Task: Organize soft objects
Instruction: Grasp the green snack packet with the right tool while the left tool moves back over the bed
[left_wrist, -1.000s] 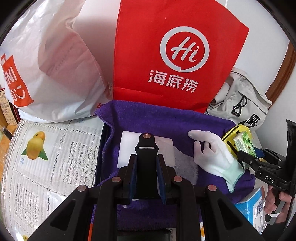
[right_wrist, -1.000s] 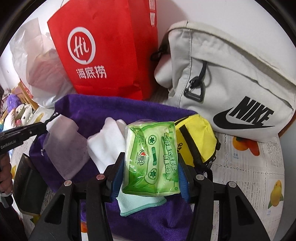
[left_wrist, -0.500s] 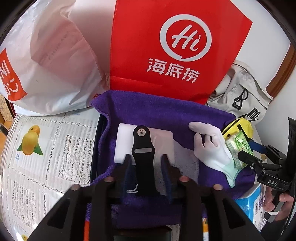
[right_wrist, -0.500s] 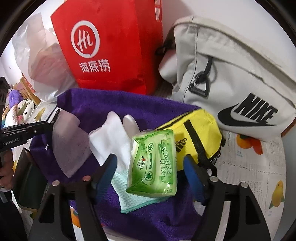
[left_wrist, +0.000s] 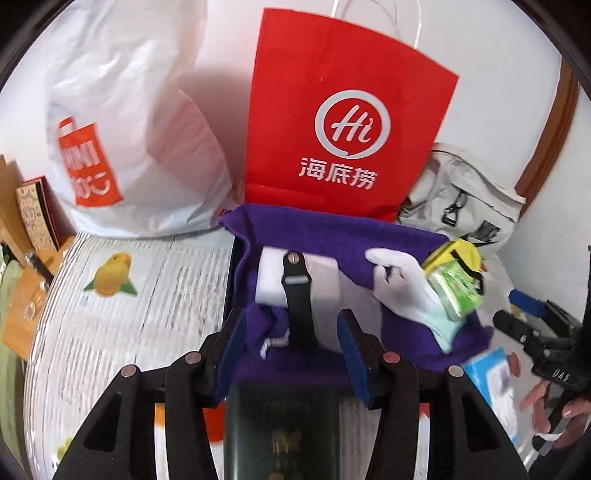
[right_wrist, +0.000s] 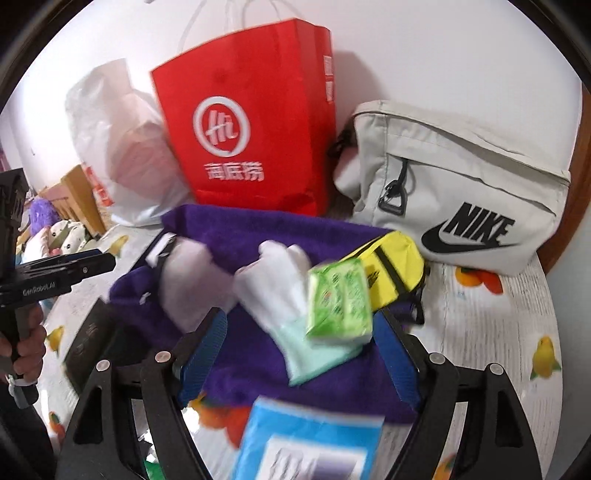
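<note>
A purple towel (left_wrist: 332, 229) (right_wrist: 258, 225) is spread on the table. On it lie a white pouch (left_wrist: 321, 277) with a black strap (left_wrist: 295, 295), a white glove (left_wrist: 402, 288) (right_wrist: 280, 284), a green tissue pack (left_wrist: 456, 291) (right_wrist: 340, 299) and a yellow pouch (left_wrist: 458, 251) (right_wrist: 391, 266). My left gripper (left_wrist: 291, 343) is opening; the strap's near end lies between its blue pads, untouched. My right gripper (right_wrist: 301, 347) stands open just short of the green pack, which rests on the glove's cuff. Nothing is held.
A red paper bag (left_wrist: 347, 122), a white plastic bag (left_wrist: 129, 147) and a grey Nike bag (right_wrist: 461, 206) stand behind the towel against the wall. A dark booklet (left_wrist: 284, 432) and a blue tissue box (right_wrist: 306, 443) lie at the near edge, on a fruit-print tablecloth (left_wrist: 110, 280).
Both grippers opened and drew back and up. The left let go of the black strap; the right released the green pack, which now lies on the glove.
</note>
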